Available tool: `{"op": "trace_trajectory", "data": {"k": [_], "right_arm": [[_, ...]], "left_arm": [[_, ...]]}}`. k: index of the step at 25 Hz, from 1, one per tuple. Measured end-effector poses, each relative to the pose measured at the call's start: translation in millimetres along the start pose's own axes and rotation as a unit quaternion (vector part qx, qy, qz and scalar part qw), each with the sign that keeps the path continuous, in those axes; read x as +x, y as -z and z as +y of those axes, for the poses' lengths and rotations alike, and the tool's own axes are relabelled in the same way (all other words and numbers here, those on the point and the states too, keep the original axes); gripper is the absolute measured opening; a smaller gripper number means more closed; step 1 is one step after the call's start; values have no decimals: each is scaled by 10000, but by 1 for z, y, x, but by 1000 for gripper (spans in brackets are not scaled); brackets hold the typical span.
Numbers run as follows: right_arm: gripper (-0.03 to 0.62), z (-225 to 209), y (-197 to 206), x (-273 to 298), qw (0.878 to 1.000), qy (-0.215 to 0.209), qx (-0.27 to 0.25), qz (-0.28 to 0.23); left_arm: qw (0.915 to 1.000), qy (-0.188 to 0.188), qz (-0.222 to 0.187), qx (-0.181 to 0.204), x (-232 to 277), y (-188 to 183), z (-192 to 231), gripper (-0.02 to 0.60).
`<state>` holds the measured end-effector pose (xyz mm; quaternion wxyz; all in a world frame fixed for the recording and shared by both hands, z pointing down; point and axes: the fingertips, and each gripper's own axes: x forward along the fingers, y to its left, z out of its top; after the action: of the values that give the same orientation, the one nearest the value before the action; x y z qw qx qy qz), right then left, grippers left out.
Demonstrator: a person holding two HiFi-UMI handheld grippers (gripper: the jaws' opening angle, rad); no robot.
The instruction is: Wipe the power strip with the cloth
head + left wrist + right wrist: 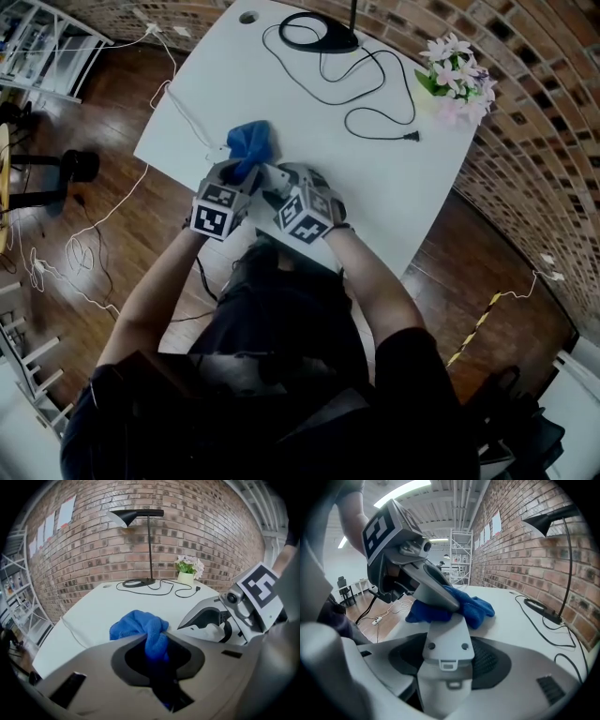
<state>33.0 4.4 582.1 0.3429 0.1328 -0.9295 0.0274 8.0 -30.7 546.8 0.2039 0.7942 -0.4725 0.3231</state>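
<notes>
A blue cloth point(251, 142) is bunched at the near left part of the white table point(394, 187). My left gripper point(242, 173) is shut on it; in the left gripper view the cloth point(140, 625) bulges out beyond the jaws of the left gripper point(153, 639). The white power strip point(445, 641) lies lengthwise between the jaws of my right gripper point(445, 620), which are closed on its sides. Its far end runs under the cloth point(473, 606), where the left gripper's finger point(436, 590) presses down. In the head view the right gripper point(278, 186) sits close beside the left one, and the strip is mostly hidden.
A black desk lamp point(319, 36) stands at the back with its black cord point(375, 103) looping over the table. A pot of flowers point(455, 80) is at the back right. A thin white cable point(183, 108) runs off the left edge to the wooden floor. Brick wall behind.
</notes>
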Motion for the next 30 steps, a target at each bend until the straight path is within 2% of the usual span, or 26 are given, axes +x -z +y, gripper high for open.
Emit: {"op": "trace_trajectory", "data": {"k": [9, 12, 15, 26, 28, 30], "right_arm": [[282, 1, 2, -1, 10000, -12, -34, -19], [282, 2, 1, -1, 10000, -28, -30, -26], [282, 2, 1, -1, 10000, -36, -36, -36], [284, 1, 2, -4, 9999, 17, -102, -75], [288, 2, 3, -5, 9999, 46, -91, -82], [293, 3, 5, -6, 9999, 88, -40, -62]], "left_arm": [[9995, 326, -39, -30, 4, -1, -35, 72], [9983, 547, -32, -209, 3, -1, -42, 72], [9950, 914, 15, -399, 3, -1, -57, 72], [9824, 1699, 300, -720, 8, 0, -73, 71], [9783, 1893, 236, -805, 8, 1, -76, 71], [9709, 2175, 194, -988, 7, 0, -82, 71]]}}
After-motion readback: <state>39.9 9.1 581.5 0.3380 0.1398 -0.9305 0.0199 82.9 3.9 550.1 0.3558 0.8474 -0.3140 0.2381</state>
